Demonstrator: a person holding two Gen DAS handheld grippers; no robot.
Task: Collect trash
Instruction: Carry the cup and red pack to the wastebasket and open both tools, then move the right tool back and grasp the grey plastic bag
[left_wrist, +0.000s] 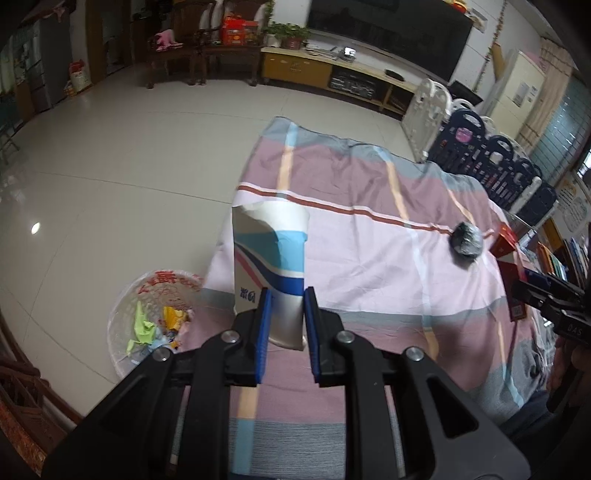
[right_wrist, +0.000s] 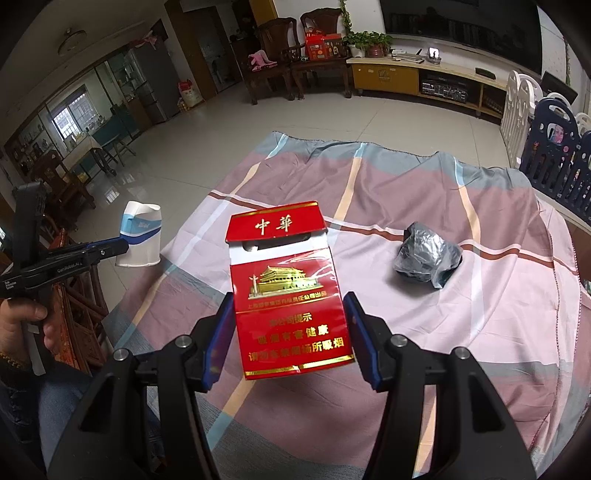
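I have the crushed paper cup (left_wrist: 271, 273) pinched in my left gripper (left_wrist: 287, 332), the blue pads pressing in on its lower body and the dented rim pointing away from me. It hangs off the near left corner of the striped cloth (left_wrist: 369, 229), with the white waste basket (left_wrist: 155, 310) down on the tile floor to its left, already holding coloured scraps. I judge the cup very light and soft: it has caved where the pads bear, so a gentle squeeze low on the wall is enough, and more would only flatten it.

My right gripper (right_wrist: 290, 334) is closed across the sides of a red cigarette pack (right_wrist: 291, 302), lid flipped open, held up above the cloth. The pack should be light but stiffer than the cup, and its glossy wrap may be slippery, so gripping across the narrow sides seems right to me.

A crumpled grey plastic bag (right_wrist: 428, 260) lies alone on the cloth, to the right of the pack, untouched.

Both grippers tilt steeply downward. The person's left hand (right_wrist: 26, 321) wraps the left gripper's handle.
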